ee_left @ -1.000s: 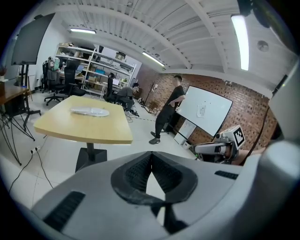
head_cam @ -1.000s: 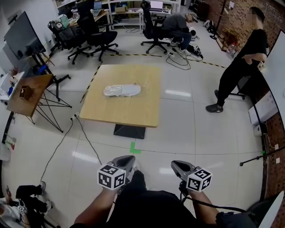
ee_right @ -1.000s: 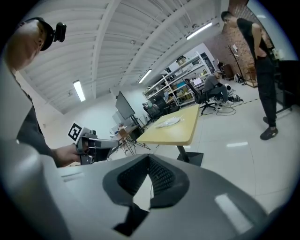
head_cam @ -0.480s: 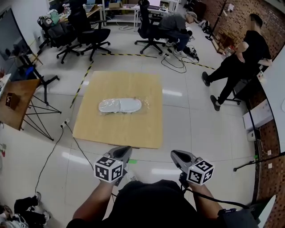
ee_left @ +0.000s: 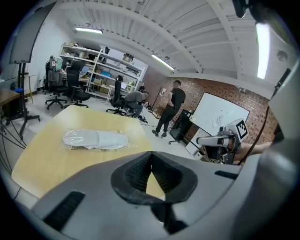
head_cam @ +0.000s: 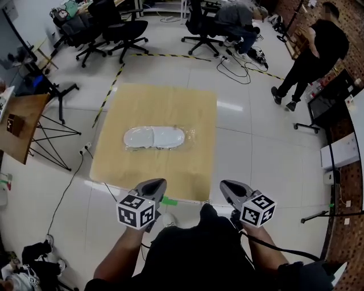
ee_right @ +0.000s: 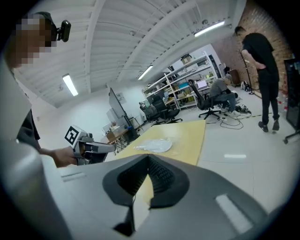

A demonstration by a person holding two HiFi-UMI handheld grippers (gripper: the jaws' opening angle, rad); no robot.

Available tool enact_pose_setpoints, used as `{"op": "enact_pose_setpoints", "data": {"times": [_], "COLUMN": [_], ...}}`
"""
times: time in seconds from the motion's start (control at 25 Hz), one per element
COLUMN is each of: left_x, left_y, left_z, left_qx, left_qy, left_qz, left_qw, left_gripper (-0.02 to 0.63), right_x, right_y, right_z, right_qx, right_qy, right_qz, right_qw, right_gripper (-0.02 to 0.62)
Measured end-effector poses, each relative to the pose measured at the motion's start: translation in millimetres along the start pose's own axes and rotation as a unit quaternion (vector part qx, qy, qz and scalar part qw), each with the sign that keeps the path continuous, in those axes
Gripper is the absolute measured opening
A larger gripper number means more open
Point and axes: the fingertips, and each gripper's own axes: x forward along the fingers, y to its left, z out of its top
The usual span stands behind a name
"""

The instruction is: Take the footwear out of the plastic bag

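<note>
A clear plastic bag holding white footwear [head_cam: 154,137] lies flat in the middle of a low wooden table [head_cam: 170,105]. The bagged footwear [ee_left: 96,139] shows beyond the jaws in the left gripper view, and the same bag [ee_right: 153,146] lies far off in the right gripper view. My left gripper [head_cam: 154,183] is over the floor at the table's near edge, shut and empty. The right gripper [head_cam: 227,186] is level with it, also shut with nothing held. Both are well short of the bag.
Black office chairs [head_cam: 119,31] stand beyond the table. A person in black [head_cam: 315,51] stands at the far right, and another person [head_cam: 236,17] bends over at the back. A small wooden side table [head_cam: 20,122] is at left. Cables [head_cam: 239,68] trail across the floor.
The table and the bag have come nearer in the head view as both grippers advanced to the table's near edge. Both stay shut. The standing person has stepped away.
</note>
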Motion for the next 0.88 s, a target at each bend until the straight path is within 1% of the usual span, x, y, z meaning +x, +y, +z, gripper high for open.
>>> {"op": "enact_pose_setpoints", "data": {"times": [0.12,0.24,0.36,0.44,0.52,0.6,0.68,0.8,0.88], "left_x": [25,51,73,78,79,79,76,78,93], "left_y": [3,7,15,19,20,21,33,71,91], "left_z": [8,12,23,28,30,29,26,33,42], "left_qx": [-0.008,-0.021,-0.014,-0.010,-0.009,0.000,0.007,0.004,0.024], "left_qy": [0.006,0.019,0.023,0.023,0.026,0.037,0.047,0.055,0.068], "left_qz": [0.039,0.074,0.106,0.135,0.153,0.160,0.165,0.181,0.185], "left_qw": [0.9992,0.9969,0.9939,0.9906,0.9878,0.9864,0.9852,0.9820,0.9802], "left_gripper": [0.008,0.008,0.008,0.008,0.008,0.009,0.009,0.020,0.021], "right_x": [22,43,67,80,92,102,113,134,142], "right_y": [-30,-55,-77,-86,-91,-93,-92,-99,-109], "right_z": [16,29,38,36,30,21,12,5,-3], "right_qx": [-0.008,-0.035,-0.067,-0.076,-0.087,-0.100,-0.104,-0.087,-0.073], "right_qy": [0.020,0.044,0.068,0.089,0.110,0.128,0.138,0.143,0.149], "right_qz": [0.041,0.085,0.122,0.146,0.163,0.170,0.169,0.154,0.137], "right_qw": [0.999,0.995,0.988,0.982,0.977,0.972,0.970,0.974,0.977], "right_gripper": [0.002,0.003,0.002,0.002,0.003,0.003,0.003,0.002,0.003]}}
